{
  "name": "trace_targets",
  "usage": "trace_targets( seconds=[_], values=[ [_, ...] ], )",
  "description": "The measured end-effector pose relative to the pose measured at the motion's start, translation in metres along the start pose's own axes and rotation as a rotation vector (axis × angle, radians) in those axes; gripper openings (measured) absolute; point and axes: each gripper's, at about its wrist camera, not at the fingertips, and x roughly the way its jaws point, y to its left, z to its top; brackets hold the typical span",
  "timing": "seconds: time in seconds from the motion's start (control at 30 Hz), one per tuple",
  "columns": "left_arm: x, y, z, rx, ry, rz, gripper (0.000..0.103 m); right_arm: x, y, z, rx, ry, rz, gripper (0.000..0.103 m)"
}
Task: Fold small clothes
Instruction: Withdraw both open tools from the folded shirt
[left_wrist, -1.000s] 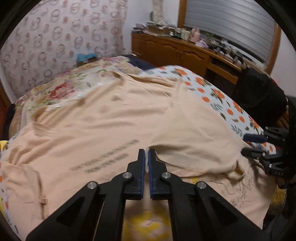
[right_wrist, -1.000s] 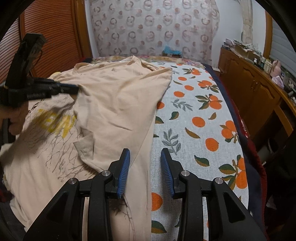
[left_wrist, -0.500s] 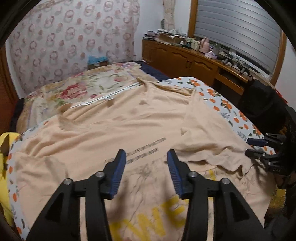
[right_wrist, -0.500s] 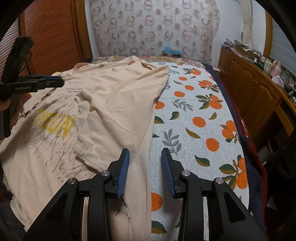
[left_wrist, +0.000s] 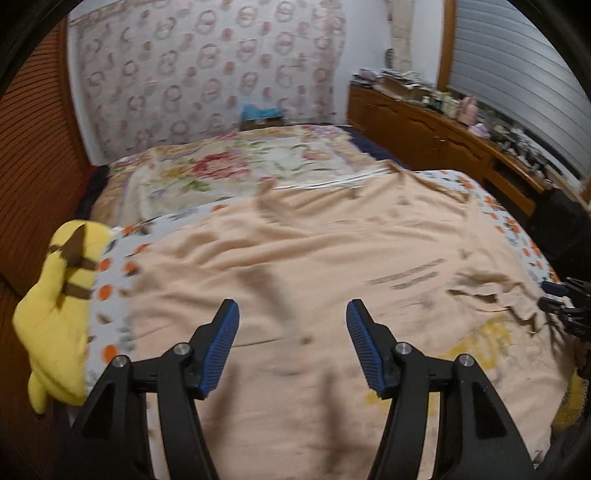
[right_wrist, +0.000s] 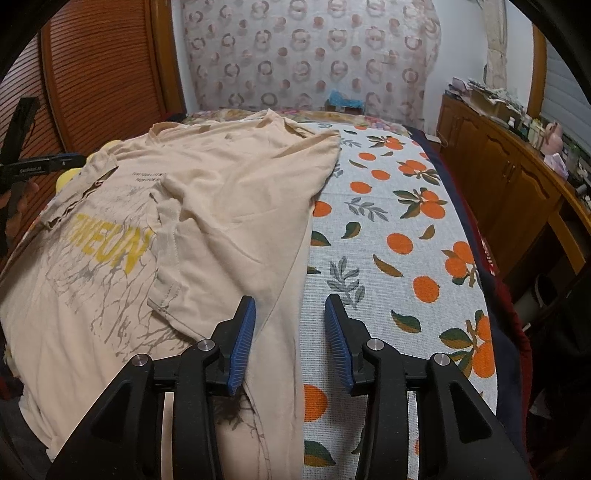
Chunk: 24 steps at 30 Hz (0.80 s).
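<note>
T-shirt (right_wrist: 229, 206), peach with yellow lettering, lies across the bed (right_wrist: 399, 236) on the orange-print cover, filling the left half of the right wrist frame, 1 side folded over the print. We see our left tongs (left_wrist: 292, 343) spreading apart, nothing between the blue pads, above the cloth at lower centre. Our right tongs (right_wrist: 290, 334) are widening too, gripping nothing, straddling the shirt's right edge. A yellow plush (left_wrist: 61, 295) sits at left.

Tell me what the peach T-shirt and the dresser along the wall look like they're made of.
T-shirt: soft thin knit, probably cotton jersey, matte; it drapes in fine wrinkles and shows stitched sleeve hems. Dresser: wood or wood veneer, glossy brown varnish, with arched panel doors.
</note>
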Motion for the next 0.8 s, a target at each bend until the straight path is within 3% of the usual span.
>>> trace_targets(
  seconds=[0.13, 0.23, 0.43, 0.8],
  values=[
    [0.005, 0.028, -0.006, -0.044, 0.020, 0.030, 0.060, 0.003, 0.001, 0.005, -0.031, 0.018, 0.000, 0.051],
    [0.011, 0.045, -0.009, -0.071, 0.031, 0.053, 0.060, 0.006, -0.006, 0.014, -0.024, 0.030, -0.008, 0.052],
    [0.021, 0.069, -0.012, -0.095, 0.044, 0.087, 0.060, 0.019, -0.020, 0.053, -0.023, 0.014, -0.020, 0.062],
    [0.038, 0.096, -0.004, -0.138, 0.072, 0.101, 0.060, 0.079, -0.031, 0.115, -0.030, 0.059, -0.015, 0.067]
  ],
)
